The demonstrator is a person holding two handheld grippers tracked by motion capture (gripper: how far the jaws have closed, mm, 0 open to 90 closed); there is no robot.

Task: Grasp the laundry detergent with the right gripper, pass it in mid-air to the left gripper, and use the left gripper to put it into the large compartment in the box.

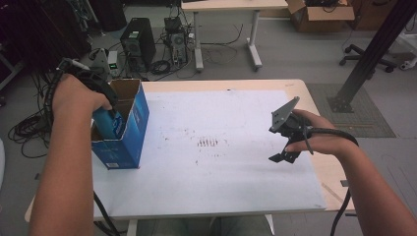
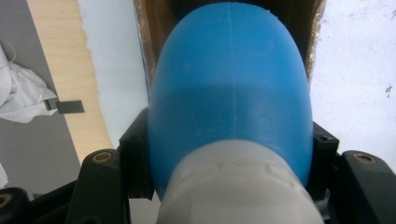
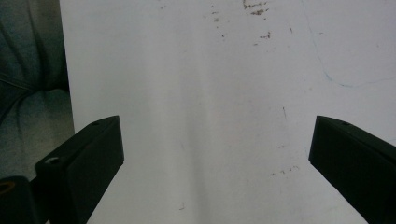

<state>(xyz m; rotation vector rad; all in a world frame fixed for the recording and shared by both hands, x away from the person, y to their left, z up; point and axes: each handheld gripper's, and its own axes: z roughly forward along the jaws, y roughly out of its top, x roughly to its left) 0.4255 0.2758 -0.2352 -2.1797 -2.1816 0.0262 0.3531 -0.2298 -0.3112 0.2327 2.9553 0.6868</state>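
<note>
Clamped in my left gripper (image 2: pixel 231 154), jaws pinching it, a blue bottle (image 2: pixel 231 93) hangs inside the open blue carton (image 1: pixel 125 128) — my right gripper (image 1: pixel 284 147) hovers spread over the white tabletop (image 1: pixel 221 172).

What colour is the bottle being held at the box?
Blue, with a whitish cap end; the bottle shows best in the left gripper view.

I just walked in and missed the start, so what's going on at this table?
A person works with a gripper in each hand. The left gripper is clamped on a blue plastic bottle with a pale cap, holding it in the open top of a blue cardboard box at the left edge of the white-topped table. The right gripper hangs open and empty over the table's right side, with nothing between its jaws.
</note>
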